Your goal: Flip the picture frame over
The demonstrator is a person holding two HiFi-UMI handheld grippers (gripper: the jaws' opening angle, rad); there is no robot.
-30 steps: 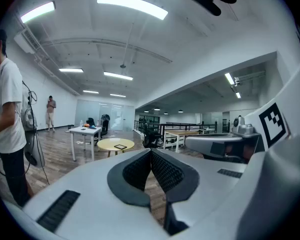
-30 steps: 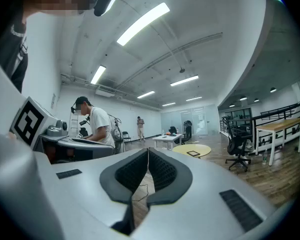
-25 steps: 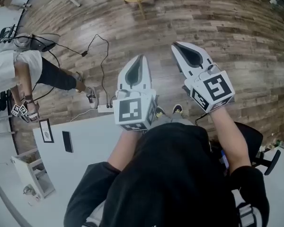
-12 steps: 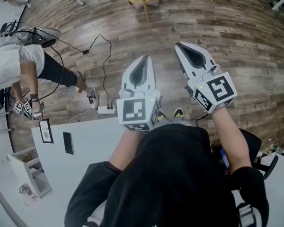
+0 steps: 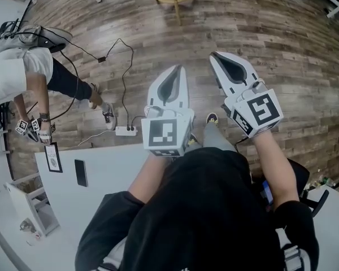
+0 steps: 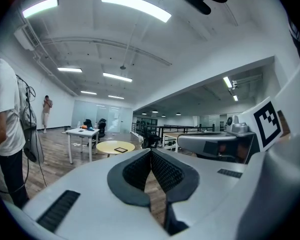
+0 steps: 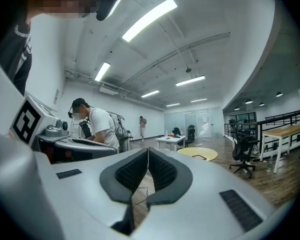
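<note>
picture frame on white table, head view only

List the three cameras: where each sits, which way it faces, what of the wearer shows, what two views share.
Head view: on the wearer's head, facing steeply down at the brown wood floor; shows black-clad torso, left gripper, right gripper.
Left gripper view: on the left gripper, facing level along its shut jaws; right gripper shows at right.
Right gripper view: on the right gripper, facing level along its shut jaws; left gripper shows at left.
Shared: both gripper views show the round yellow table.
</note>
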